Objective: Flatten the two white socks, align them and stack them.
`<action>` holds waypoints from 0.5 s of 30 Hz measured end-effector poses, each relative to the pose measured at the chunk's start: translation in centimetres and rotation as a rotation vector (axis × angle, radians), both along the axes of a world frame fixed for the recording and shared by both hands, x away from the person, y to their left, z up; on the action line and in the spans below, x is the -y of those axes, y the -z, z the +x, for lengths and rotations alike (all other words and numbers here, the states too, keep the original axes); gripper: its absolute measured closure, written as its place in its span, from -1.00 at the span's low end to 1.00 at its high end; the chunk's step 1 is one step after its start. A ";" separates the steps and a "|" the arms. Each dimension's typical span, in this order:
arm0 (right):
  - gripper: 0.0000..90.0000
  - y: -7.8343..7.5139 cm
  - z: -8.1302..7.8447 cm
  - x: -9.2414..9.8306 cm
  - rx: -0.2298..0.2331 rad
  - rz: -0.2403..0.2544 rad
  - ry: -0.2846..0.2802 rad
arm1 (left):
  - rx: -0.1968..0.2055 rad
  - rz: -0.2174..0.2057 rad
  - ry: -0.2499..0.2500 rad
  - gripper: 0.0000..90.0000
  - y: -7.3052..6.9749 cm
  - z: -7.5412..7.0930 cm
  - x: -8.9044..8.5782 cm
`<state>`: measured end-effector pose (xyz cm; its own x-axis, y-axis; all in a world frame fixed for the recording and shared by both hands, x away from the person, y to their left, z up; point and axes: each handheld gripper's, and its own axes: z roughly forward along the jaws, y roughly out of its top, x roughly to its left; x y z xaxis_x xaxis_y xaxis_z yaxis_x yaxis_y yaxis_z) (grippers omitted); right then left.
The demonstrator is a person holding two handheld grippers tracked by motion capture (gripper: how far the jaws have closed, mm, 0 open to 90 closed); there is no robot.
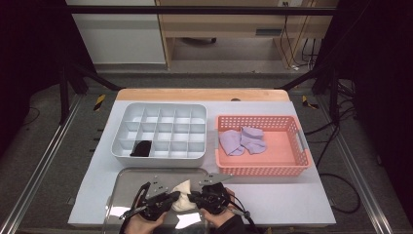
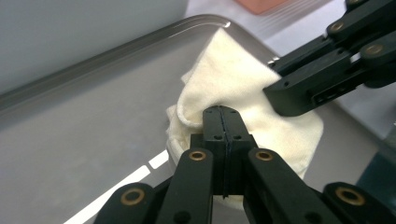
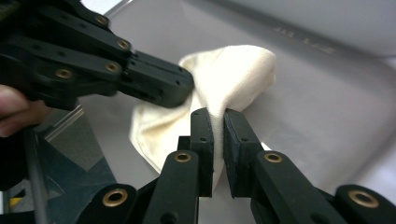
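Observation:
A cream cloth (image 1: pixel 182 197) is held up over a shiny metal tray (image 1: pixel 122 195) at the table's front edge, between my two grippers. The left gripper (image 1: pixel 170 199) comes at it from the left. In the left gripper view its jaws (image 2: pixel 222 114) are pressed together on a fold of the cloth (image 2: pixel 233 79). The right gripper (image 1: pixel 194 197) meets it from the right. Its jaws (image 3: pixel 217 114) pinch a ridge of the cloth (image 3: pixel 233 70), with fabric showing in the narrow gap between them. The two gripper tips are almost touching.
Behind the tray stands a white divided organiser (image 1: pixel 160 131) with a black item (image 1: pixel 141 147) in a front-left cell. To its right a pink basket (image 1: pixel 263 165) holds lilac socks (image 1: pixel 242 141). The person's hands grip both tools at the bottom edge.

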<state>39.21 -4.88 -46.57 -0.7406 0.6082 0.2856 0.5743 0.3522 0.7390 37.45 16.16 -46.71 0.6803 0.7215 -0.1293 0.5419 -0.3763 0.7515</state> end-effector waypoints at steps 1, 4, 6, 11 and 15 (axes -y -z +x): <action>0.85 -0.3 -0.1 0.3 0.004 -0.002 0.007 | -0.001 -0.001 0.008 0.98 0.0 0.1 0.3; 0.84 -0.5 -0.1 1.3 0.005 -0.016 0.024 | 0.007 0.010 0.011 0.98 0.1 0.2 1.6; 0.81 -0.3 0.0 1.7 -0.005 -0.020 0.045 | 0.017 0.015 0.010 0.98 0.2 0.4 2.0; 0.56 -0.4 -0.4 3.0 0.022 0.017 0.074 | 0.018 -0.007 0.004 0.95 -0.2 0.5 1.8; 0.52 -0.5 -0.7 3.6 0.022 0.032 0.091 | 0.033 -0.047 0.001 0.91 -1.1 0.6 2.0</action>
